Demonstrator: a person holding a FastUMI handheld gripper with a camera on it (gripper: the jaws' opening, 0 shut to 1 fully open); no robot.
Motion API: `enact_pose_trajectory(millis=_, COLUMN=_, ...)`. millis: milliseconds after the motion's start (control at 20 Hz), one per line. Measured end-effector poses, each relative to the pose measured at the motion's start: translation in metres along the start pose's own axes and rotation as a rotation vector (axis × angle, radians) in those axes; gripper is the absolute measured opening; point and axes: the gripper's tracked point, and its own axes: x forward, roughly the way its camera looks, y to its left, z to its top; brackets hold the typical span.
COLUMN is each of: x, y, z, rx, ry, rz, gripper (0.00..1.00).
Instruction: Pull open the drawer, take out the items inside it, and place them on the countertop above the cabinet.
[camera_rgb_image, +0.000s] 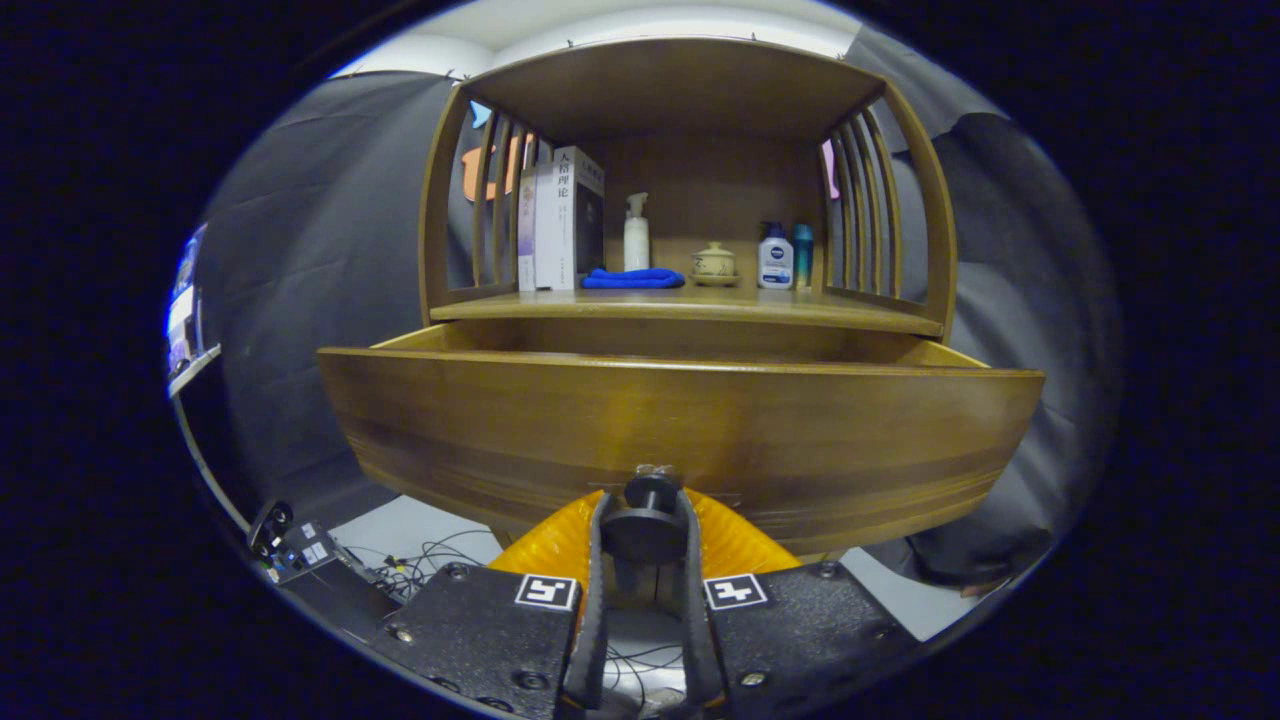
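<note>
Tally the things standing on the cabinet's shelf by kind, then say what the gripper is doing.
Books: 3
Pump bottle: 1
Other bottles: 2
Blue cloth: 1
Lidded ceramic jar: 1
Total: 8
The gripper is shut on the drawer knob; the drawer is pulled open.

Countertop (690, 305) carries books (560, 215), blue cloth (632, 279), pump bottle (636, 235), lidded jar (714, 263), two bottles (785, 256).

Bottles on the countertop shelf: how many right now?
3: a white pump bottle behind the blue cloth, and a white-and-blue bottle beside a teal one, right of the lidded jar. The books may hide more.
</note>
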Motion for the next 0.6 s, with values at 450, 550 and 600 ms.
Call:
enact_pose_trajectory(millis=450, x=-0.018, y=0.001, z=-0.012, rx=-0.017, ry=-0.003, rz=0.005, gripper=0.33)
enact_pose_trajectory(millis=550, x=-0.018, y=0.001, z=-0.019, rx=-0.016, ry=0.008, rz=0.005, gripper=0.33)
enact_pose_trajectory(millis=600, x=-0.018, y=0.001, z=-0.018, rx=-0.017, ry=-0.005, rz=0.004, gripper=0.33)
